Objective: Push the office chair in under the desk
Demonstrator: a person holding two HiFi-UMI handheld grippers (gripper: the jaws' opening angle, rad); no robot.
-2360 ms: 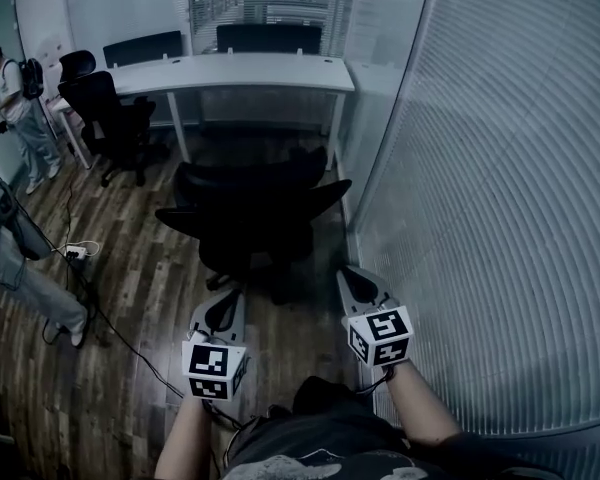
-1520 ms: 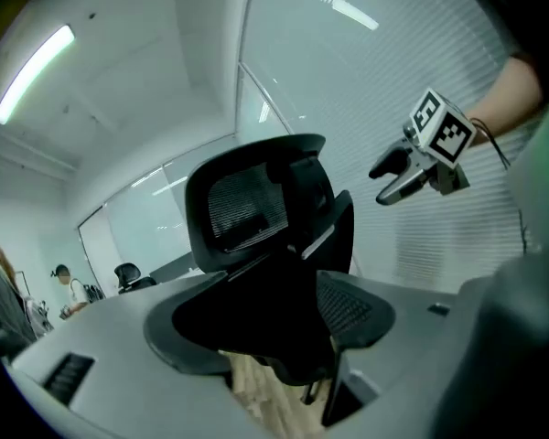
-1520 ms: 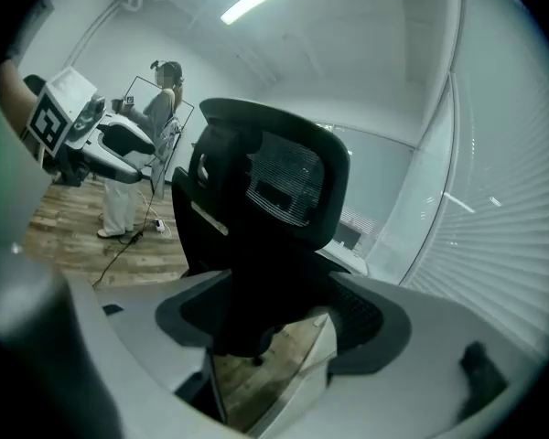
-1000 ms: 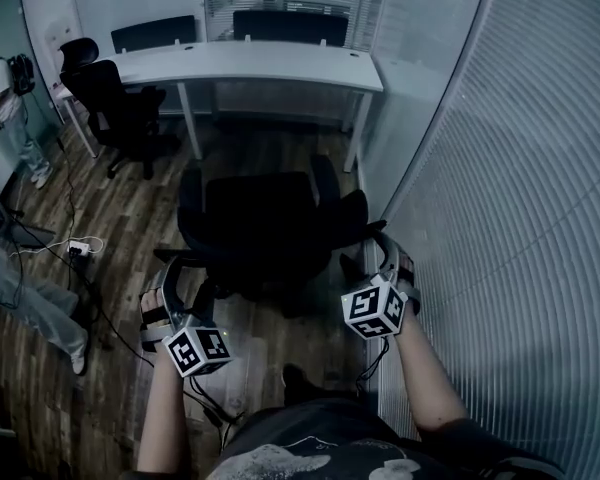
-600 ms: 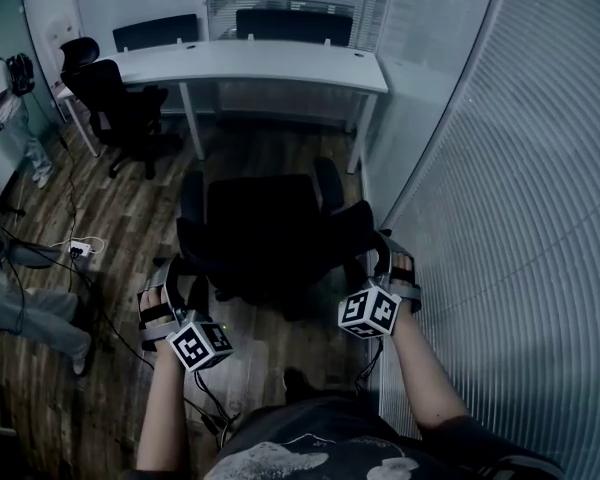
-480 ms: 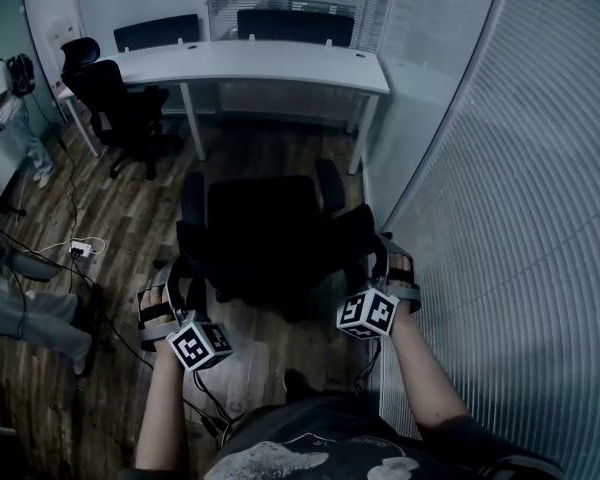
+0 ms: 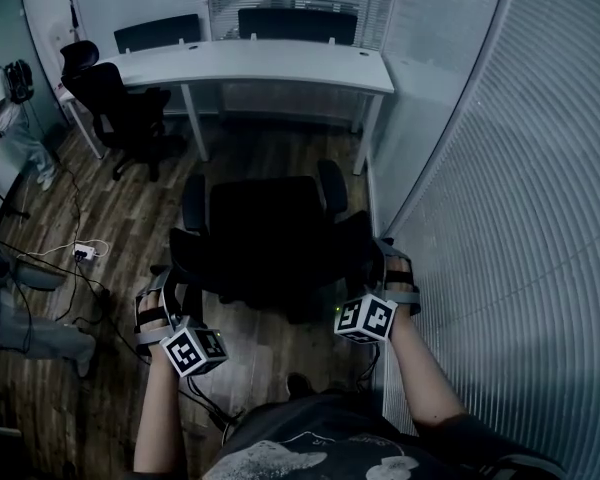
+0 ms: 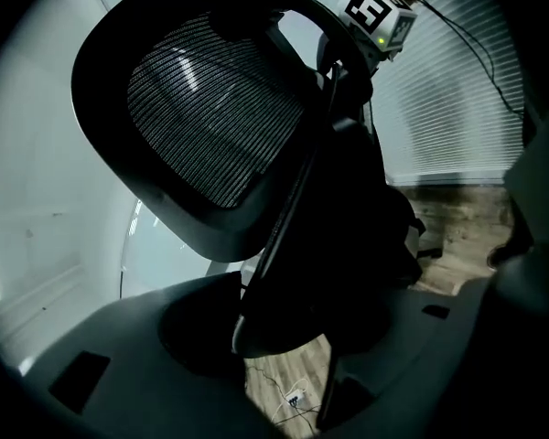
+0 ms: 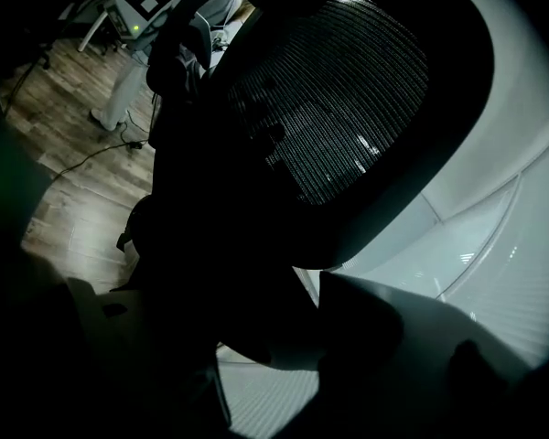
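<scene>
The black office chair stands on the wood floor a step short of the white desk, its seat facing the desk. My left gripper is at the left edge of the mesh backrest. That edge lies between its jaws, which are closing, and floor still shows in the gap beside it. My right gripper sits at the backrest's right edge, and the dark frame fills the space between its jaws.
A glass wall with blinds runs close along the right. A second black chair stands at the desk's left end, near a person. A power strip with cables lies on the floor at left. More chairs stand behind the desk.
Both grippers have come forward from behind the chair to the two sides of its backrest. Over the last second they have barely shifted, and the left jaws have narrowed.
</scene>
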